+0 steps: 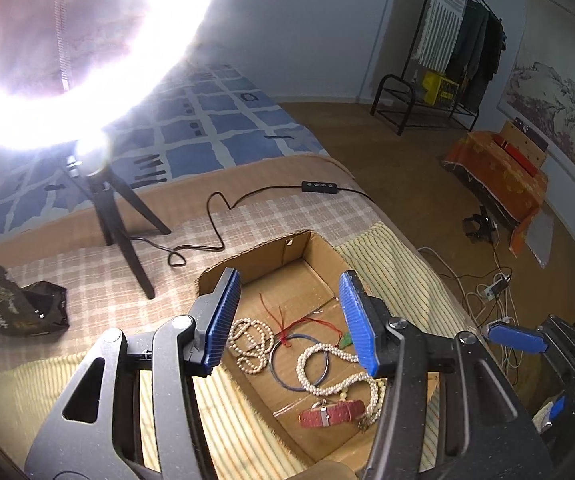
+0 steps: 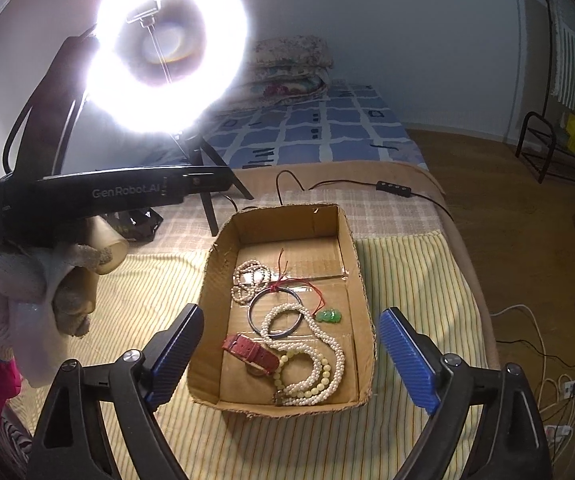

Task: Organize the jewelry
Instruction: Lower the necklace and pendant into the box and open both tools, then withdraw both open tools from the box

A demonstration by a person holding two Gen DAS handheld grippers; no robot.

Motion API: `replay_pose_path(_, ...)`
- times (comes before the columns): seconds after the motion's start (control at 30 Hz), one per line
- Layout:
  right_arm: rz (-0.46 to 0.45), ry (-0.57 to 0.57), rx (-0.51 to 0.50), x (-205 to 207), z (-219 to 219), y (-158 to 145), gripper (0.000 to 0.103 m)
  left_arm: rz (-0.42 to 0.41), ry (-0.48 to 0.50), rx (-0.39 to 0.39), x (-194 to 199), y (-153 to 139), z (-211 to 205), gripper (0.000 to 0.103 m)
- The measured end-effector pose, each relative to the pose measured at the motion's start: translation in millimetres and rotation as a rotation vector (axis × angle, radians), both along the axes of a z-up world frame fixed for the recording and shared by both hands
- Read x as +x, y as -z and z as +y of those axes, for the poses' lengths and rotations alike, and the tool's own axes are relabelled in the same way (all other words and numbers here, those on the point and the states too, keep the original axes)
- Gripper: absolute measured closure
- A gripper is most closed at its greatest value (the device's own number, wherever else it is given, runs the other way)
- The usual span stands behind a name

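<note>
Left gripper point(image 1: 291, 322): jaws apart, nothing between the pads, hovering above the cardboard box point(image 2: 361, 280).
Right gripper point(image 2: 291, 354): spread wide and empty, poised over the near end of the box.
Jewelry location: all inside the box, on the striped cloth point(image 2: 415, 280) over the bed.
Contents: long pearl necklace point(image 2: 327, 344) looped across the metal bangle point(image 2: 275, 312); smaller bead strand point(image 2: 249, 276) at the far end; red watch strap point(image 2: 251, 354) beside the pearls; green pendant point(image 2: 329, 315) on a red cord point(image 2: 287, 276).
Tangle risk: cord, bangle and pearls overlapping, so lifting one likely drags the others.
Slip risk: round beads prone to sliding off the ribbed pads.
Box risk: light cardboard, easily shoved or tipped by a low jaw.
Glare risk: ring light point(image 2: 171, 56) washing out fine detail.
</note>
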State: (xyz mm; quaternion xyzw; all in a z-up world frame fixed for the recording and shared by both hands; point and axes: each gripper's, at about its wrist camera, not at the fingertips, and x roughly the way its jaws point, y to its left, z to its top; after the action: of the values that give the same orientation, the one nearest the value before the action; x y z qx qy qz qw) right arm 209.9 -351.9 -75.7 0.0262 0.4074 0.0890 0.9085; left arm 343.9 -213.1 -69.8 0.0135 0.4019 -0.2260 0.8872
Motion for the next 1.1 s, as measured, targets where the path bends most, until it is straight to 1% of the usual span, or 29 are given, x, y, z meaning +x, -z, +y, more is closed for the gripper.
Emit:
replay_pose_path(0.17, 0.001, 0.003, -0.03, -11.9, 7.7, -7.1, 0.011, -0.028, -0.018, 0.007, -18.3, -18.0, 17.0, 0.05)
replay_pose_path(0.4, 0.015, 0.0, -0.044, -28.5, 29.6, -15.8, 0.011, -0.052, -0.055, 0.0, -48.8, -40.9, 56.5, 0.05)
replay_pose_path(0.43, 0.022, -0.003, -0.048, -30.2, 33.8, -16.5, 0.006, -0.052, -0.061, 0.001, -52.8, -43.1, 62.3, 0.05)
replay_pose_path(0.5, 0.019, 0.001, -0.061, -35.5, 43.6, -18.6, 0.0, -0.057, -0.075, 0.008, -62.2, -46.5, 75.4, 0.05)
replay_pose_path(0.63, 0.009, -0.035, -0.07, -47.6, 65.7, -22.9, 0.0, -0.066, -0.102, 0.011, -81.3, -51.7, 103.0, 0.05)
replay_pose_path(0.8, -0.017, -0.086, -0.09, -60.6, 93.0, -22.7, 0.0, -0.075, -0.134, 0.029, -105.6, -55.3, 139.1, 0.05)
replay_pose_path(0.97, -0.025, -0.145, -0.11, -68.4, 123.7, -14.9, 0.0, -0.085, -0.175, 0.062, -131.3, -52.9, 184.5, 0.05)
replay_pose_path(1.03, -0.035, -0.17, -0.109, -71.9, 132.9, -11.3, 0.0, -0.078, -0.197, 0.066, -139.5, -48.9, 203.9, 0.05)
replay_pose_path(1.1, -0.047, -0.21, -0.111, -75.8, 146.7, -5.0, 0.0, -0.05, -0.223, 0.062, -146.5, -40.8, 226.9, 0.05)
